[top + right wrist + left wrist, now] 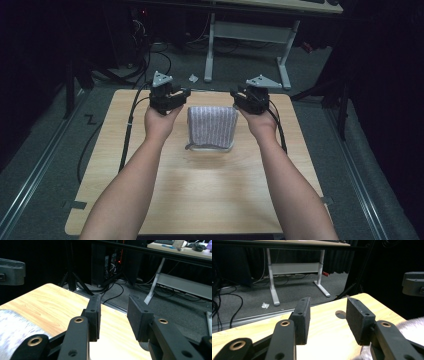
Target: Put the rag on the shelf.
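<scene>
The folded towel (pixel 212 126) sits mid-table, a bit toward the far edge, right between the two tongs. Left gripper (pixel 184 95) is just off its far-left corner, right gripper (pixel 234 95) off the far-right, about equally close. Both are released, nothing between the jaws. No labels or writing I can read.

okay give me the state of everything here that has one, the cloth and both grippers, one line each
Towel: folded, lying flat on the table, touched by neither gripper.
Left gripper: open, nothing between its jaws, beside the towel.
Right gripper: open, nothing between its jaws, beside the towel.
</scene>
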Demonstrator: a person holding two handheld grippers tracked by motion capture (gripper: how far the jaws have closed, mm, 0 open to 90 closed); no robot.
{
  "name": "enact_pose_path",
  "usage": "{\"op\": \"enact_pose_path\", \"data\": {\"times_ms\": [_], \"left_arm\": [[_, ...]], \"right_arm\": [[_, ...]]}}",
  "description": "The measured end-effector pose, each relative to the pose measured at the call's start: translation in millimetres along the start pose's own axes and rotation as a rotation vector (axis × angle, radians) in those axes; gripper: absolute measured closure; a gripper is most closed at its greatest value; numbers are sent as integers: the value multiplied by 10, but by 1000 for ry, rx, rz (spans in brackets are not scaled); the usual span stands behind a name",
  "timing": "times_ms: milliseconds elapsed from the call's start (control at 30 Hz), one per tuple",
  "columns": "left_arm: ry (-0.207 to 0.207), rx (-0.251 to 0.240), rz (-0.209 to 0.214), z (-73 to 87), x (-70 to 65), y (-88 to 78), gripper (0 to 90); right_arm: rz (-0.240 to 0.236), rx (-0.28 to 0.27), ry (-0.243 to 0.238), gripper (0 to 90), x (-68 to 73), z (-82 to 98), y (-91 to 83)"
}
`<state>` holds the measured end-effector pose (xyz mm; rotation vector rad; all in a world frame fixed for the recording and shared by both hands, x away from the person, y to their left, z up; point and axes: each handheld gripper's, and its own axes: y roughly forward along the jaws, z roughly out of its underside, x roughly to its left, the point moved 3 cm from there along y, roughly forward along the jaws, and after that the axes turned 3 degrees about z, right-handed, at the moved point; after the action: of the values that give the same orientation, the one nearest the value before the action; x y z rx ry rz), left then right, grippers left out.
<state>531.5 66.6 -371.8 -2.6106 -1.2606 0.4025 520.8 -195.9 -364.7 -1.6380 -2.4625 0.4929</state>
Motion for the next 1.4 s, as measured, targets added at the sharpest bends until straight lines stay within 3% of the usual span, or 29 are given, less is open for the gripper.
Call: {"op": "enact_pose_path", "data": {"times_ms": [233,333,633,800,833,933,1000,1067,1100,1167,1200,1300,1400], "left_arm": [[26,-5,-14,102,-27,-213,529],[62,22,-77,190,-69,-301,511],[94,41,-69,527,-158,-531,491],[66,53,-17,700,-174,-608,482],[63,60,-11,744,-173,-615,478],[52,81,2,868,-166,-622,475],[46,98,12,941,-155,-611,472],[23,129,63,1029,-146,-573,475],[13,158,88,1091,-142,-542,473],[35,243,88,1319,-155,-489,468],[35,243,88,1319,-155,-489,465],[28,272,110,1555,-204,-536,460],[17,276,134,1799,-264,-696,451]], "right_arm": [[-9,-5,-6,604,17,78,-196],[-12,1,-12,566,38,165,-314],[-34,-2,8,529,64,477,-534],[-37,-7,-13,503,76,643,-660],[-47,27,-22,485,85,714,-677],[-41,19,-33,482,100,796,-701],[-45,50,-41,474,125,899,-705],[-50,67,-36,465,137,968,-700],[-56,88,-34,463,151,1007,-691],[-48,94,-42,467,185,1104,-691],[-51,111,-41,465,202,1154,-689],[-57,135,-52,457,256,1270,-706],[-95,155,-44,448,440,1527,-812]]}}
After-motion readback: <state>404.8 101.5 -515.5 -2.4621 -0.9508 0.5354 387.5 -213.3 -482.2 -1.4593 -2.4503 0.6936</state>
